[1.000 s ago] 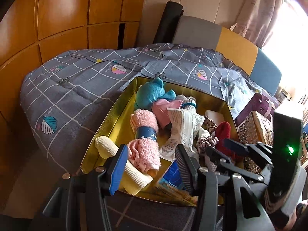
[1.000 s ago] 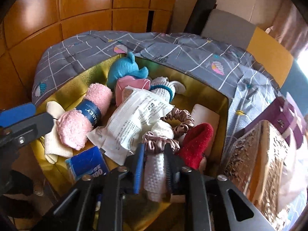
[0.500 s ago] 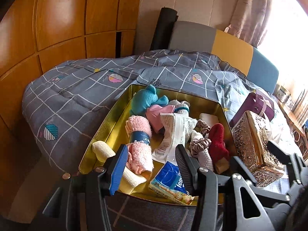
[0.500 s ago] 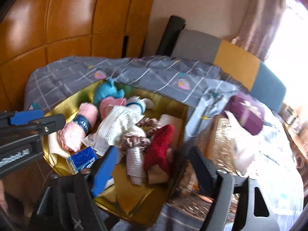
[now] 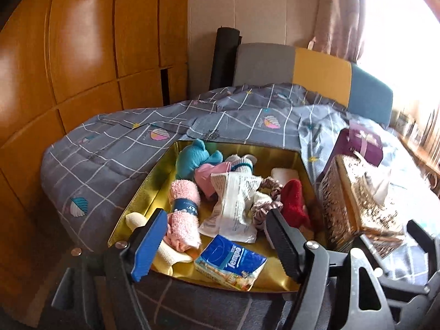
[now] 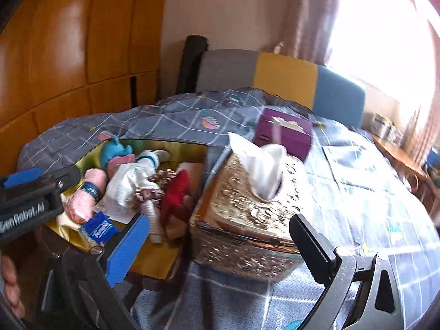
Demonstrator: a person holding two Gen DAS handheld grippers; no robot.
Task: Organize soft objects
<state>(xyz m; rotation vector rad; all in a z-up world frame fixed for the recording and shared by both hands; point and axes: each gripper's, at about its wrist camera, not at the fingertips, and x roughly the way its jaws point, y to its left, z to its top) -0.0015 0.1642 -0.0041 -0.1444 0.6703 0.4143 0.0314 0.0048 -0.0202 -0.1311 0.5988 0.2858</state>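
Observation:
A gold tray (image 5: 143,189) on the bed holds soft items: a pink rolled towel (image 5: 183,214), teal sock (image 5: 189,159), red sock (image 5: 294,203), white knitted sock (image 6: 152,217), scrunchies (image 5: 268,209), a white packet (image 5: 233,203) and a blue tissue pack (image 5: 231,258). My left gripper (image 5: 217,242) is open and empty over the tray's near edge. My right gripper (image 6: 220,247) is open and empty, held before the gold tissue box (image 6: 247,214). The tray (image 6: 156,258) lies to its left.
A gold tissue box (image 5: 357,209) stands right of the tray, a purple box (image 6: 283,134) behind it. A grey checked quilt (image 5: 110,151) covers the bed. Wooden wardrobe panels (image 5: 82,55) line the left, a headboard (image 5: 316,74) at the back.
My right gripper has let go of the white knitted sock, opened wide, and pulled back and to the right toward the gold tissue box. My left gripper has risen and drawn back slightly.

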